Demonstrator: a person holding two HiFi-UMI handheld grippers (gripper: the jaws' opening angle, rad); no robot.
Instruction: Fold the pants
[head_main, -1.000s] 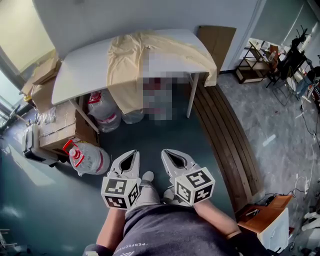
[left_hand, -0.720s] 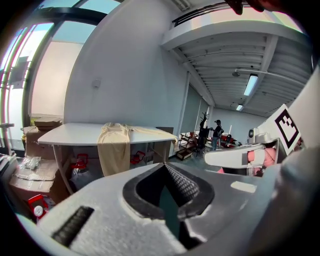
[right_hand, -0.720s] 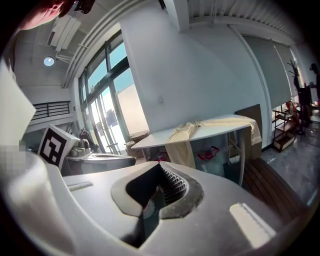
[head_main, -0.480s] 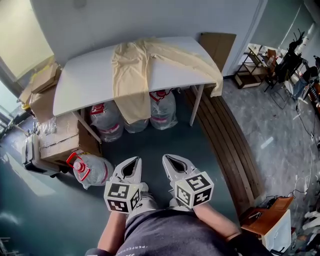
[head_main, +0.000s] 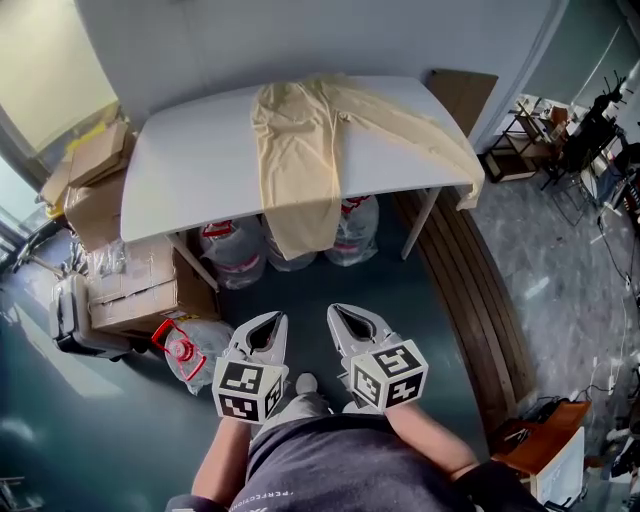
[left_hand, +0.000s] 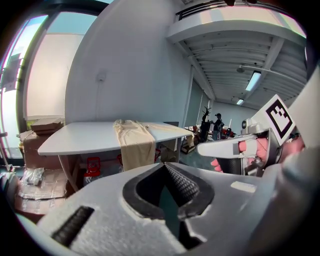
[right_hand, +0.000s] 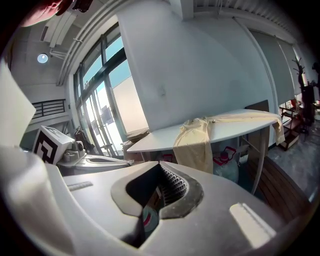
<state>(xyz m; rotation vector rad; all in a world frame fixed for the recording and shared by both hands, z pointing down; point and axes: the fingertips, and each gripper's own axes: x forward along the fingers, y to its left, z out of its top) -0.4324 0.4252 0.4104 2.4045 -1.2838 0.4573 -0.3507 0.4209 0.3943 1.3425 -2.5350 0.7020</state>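
Note:
Pale yellow pants lie spread across the white table, one leg hanging over the near edge, the other leg running to the right corner and drooping off it. The pants show ahead in the left gripper view, and the pants also show in the right gripper view. Both grippers are held low in front of the person, well short of the table. My left gripper is shut and empty. My right gripper is shut and empty too.
Under the table stand water jugs with red caps; another jug lies on the floor left of the grippers. Cardboard boxes are stacked at the left. A wooden plank ramp runs along the right, with shelving and gear beyond.
The table and pants have grown nearer and shifted right in the head view as the person walks toward them. Both grippers stay shut side by side.

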